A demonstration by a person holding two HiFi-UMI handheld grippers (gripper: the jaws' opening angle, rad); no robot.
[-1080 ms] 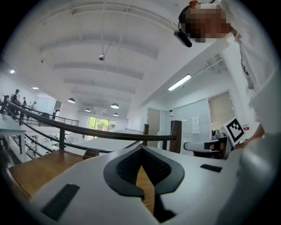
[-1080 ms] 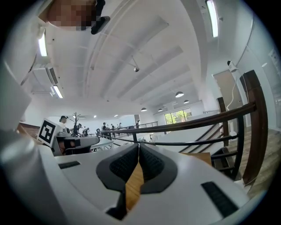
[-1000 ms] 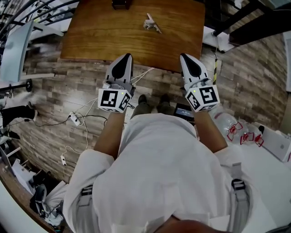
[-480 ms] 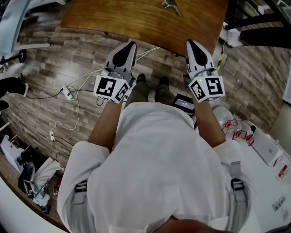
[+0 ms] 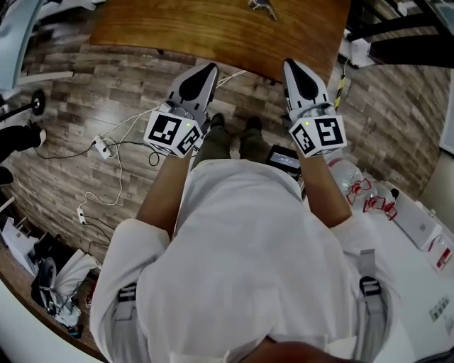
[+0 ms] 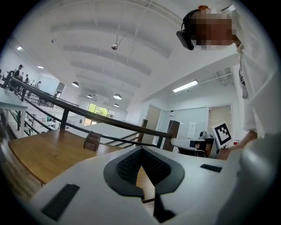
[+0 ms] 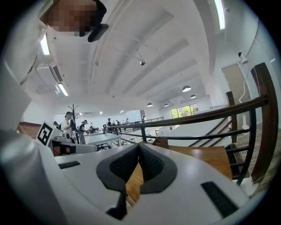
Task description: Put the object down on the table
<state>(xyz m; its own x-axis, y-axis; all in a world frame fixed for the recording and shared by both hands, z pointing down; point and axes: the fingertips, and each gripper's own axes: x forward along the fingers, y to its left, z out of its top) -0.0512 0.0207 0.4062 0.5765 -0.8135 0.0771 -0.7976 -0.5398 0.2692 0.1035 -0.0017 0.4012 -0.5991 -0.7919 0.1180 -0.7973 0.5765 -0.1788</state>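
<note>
— While hanging short of the surface, pinched shut on nothing: left gripper and right gripper, both close in front of the body. Pads pressed tip to tip in each gripper view, with only wood grain showing through the slit behind them.

— And the object?

— Lying on the wood at the very top of the head view, small, metallic, partly cut off by the frame, well apart from either pair of jaws. Looks put down already, so probably finished or idle.

— Anything to go wrong from here?

— Little for the object itself. Could catch a foot on the white power strip lying on the floor at the left when stepping sideways. Could knock the clear bottle near the right forearm with a careless swing of that arm. Could also bump the near edge of the surface if pushed forward without looking, and so jolt the object or send it sliding.

— Counts?

— Two grippers, two marker cubes, one per gripper. One surface. One metallic object. One small dark box at the far end of the wood, seen from the left gripper view. One power strip. One bottle for certain; more red-marked clutter beside it, too small to sort.
</note>
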